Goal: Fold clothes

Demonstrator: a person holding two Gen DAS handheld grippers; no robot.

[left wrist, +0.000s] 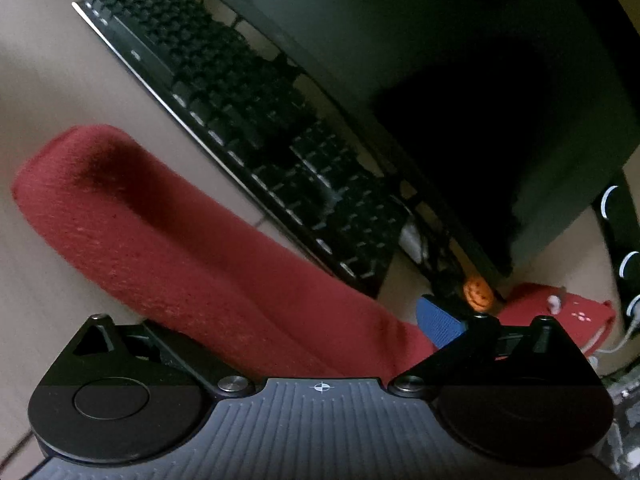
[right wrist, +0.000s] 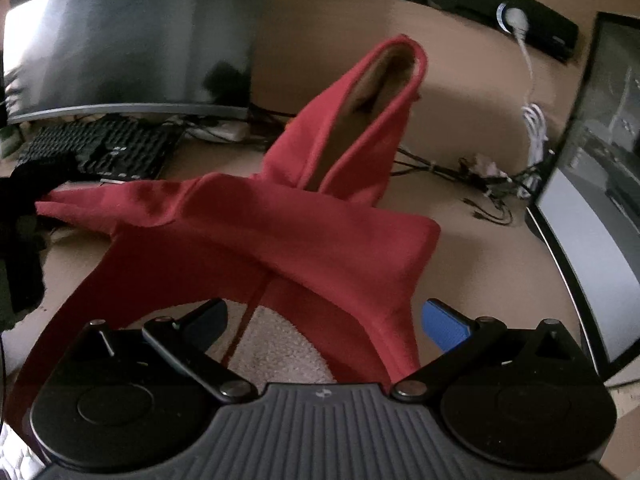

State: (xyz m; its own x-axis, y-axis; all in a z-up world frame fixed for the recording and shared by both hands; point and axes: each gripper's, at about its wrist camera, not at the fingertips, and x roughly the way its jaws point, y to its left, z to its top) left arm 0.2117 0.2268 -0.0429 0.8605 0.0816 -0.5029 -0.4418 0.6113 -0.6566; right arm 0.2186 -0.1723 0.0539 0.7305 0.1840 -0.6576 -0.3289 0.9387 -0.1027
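1. On the tan desk [right wrist: 472, 264] I see the red hoodie [right wrist: 256, 224], hood raised toward the back.
2. My right gripper [right wrist: 324, 320] stands open over the fleece lining; its pads are clear of the fabric.
3. My left gripper [left wrist: 296, 332] straddles a red sleeve [left wrist: 152, 216] beside the keyboard [left wrist: 240, 128]; I cannot tell whether its pads press the cloth.

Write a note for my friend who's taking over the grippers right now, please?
Left gripper: jaws wide, red sleeve running between them; grip unclear.
Right gripper: open over the red hoodie, not pinching it.
The red hoodie lies rumpled on the desk, hood raised, sleeve stretched beside the keyboard.
Done: no neat fold visible yet.
Left: probably fold the sleeves in, then the body.
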